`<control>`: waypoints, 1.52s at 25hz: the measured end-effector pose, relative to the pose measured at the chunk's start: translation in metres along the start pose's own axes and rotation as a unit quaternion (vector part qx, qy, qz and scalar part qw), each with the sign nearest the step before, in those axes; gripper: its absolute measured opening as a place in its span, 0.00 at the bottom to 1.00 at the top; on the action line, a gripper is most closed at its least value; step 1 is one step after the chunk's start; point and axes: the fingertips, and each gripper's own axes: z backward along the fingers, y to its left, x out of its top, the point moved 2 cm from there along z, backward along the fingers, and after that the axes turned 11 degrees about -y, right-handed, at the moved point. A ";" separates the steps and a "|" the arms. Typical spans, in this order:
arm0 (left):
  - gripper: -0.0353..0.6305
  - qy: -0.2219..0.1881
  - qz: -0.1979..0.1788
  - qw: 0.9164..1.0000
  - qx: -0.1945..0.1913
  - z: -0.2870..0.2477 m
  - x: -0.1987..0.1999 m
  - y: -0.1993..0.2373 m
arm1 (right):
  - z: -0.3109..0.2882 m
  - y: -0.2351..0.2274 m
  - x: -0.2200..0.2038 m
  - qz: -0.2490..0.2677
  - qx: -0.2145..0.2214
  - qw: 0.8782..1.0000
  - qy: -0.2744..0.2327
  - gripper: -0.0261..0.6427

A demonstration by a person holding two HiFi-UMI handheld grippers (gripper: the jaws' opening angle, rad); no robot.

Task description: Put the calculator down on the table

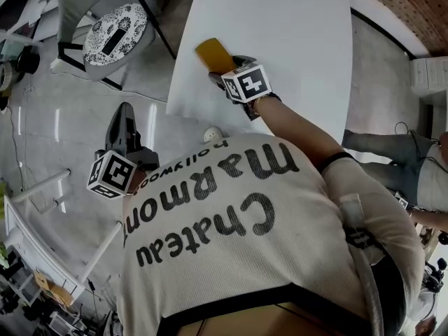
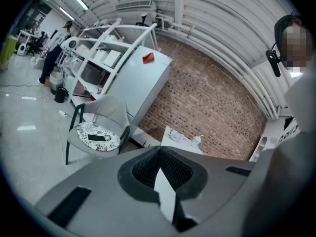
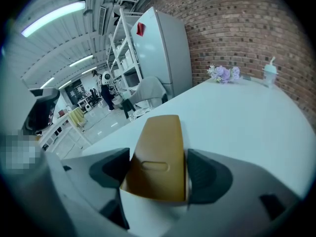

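The calculator [image 1: 213,53] is a flat ochre-yellow slab, seen from its back with an oval slot [image 3: 160,157]. My right gripper [image 1: 225,70] is shut on its near end and holds it over the left edge of the white table [image 1: 294,33]. In the right gripper view the jaws [image 3: 158,171] press on both sides, and the far end tilts up above the tabletop [image 3: 237,117]. My left gripper [image 1: 126,117] hangs off the table over the grey floor, at the person's left side. It is shut with nothing in it [image 2: 163,181].
A grey chair [image 1: 112,33] with a patterned cushion and a dark phone [image 2: 98,138] on it stands left of the table. At the table's far end are purple flowers [image 3: 222,73] and a cup [image 3: 269,73]. White shelving [image 1: 42,208] runs along the left.
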 end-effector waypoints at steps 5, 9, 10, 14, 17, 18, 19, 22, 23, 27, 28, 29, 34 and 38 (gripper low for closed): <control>0.06 -0.016 -0.006 1.000 0.012 0.016 -0.008 -0.030 | 0.010 -0.002 -0.002 0.002 0.022 1.000 0.012 0.60; 0.06 -0.023 -0.005 0.999 0.027 0.028 -0.014 -0.045 | 0.028 -0.011 0.008 -0.026 0.025 0.999 -0.014 0.59; 0.06 -0.026 -0.005 0.999 0.026 0.031 -0.015 -0.051 | 0.035 -0.014 0.011 -0.045 0.024 0.998 -0.025 0.58; 0.06 -0.034 0.000 0.999 0.019 0.037 -0.024 -0.074 | 0.073 -0.026 0.022 -0.118 0.023 0.990 -0.075 0.50; 0.06 -0.050 0.002 0.999 0.012 0.037 -0.029 -0.100 | 0.109 -0.039 0.032 -0.146 0.018 0.982 -0.115 0.35; 0.06 -0.054 0.003 0.998 0.011 0.037 -0.032 -0.107 | 0.122 -0.044 0.035 -0.153 0.015 0.980 -0.129 0.27; 0.06 -0.055 0.003 0.998 0.010 0.036 -0.035 -0.114 | 0.135 -0.049 0.036 -0.158 0.012 0.977 -0.144 0.17; 0.06 -0.051 0.000 0.999 0.009 0.029 -0.049 -0.130 | 0.167 -0.061 0.040 -0.158 0.015 0.969 -0.189 0.04; 0.06 -0.051 -0.003 0.999 0.006 0.030 -0.052 -0.135 | 0.176 -0.062 0.040 -0.154 0.022 0.968 -0.199 0.04; 0.06 -0.066 -0.002 0.998 -0.001 0.031 -0.056 -0.154 | 0.207 -0.068 0.049 -0.137 0.051 0.962 -0.231 0.04; 0.06 -0.070 -0.003 0.998 0.000 0.032 -0.058 -0.158 | 0.214 -0.070 0.051 -0.133 0.054 0.961 -0.238 0.04; 0.06 -0.074 -0.005 0.997 0.000 0.034 -0.059 -0.162 | 0.221 -0.072 0.054 -0.130 0.055 0.959 -0.244 0.04; 0.06 -0.093 -0.018 0.995 0.014 0.051 -0.064 -0.176 | 0.250 -0.079 0.064 -0.106 0.050 0.956 -0.270 0.04; 0.06 -0.098 -0.024 0.995 0.019 0.069 -0.071 -0.191 | 0.271 -0.083 0.059 -0.090 0.043 0.956 -0.276 0.04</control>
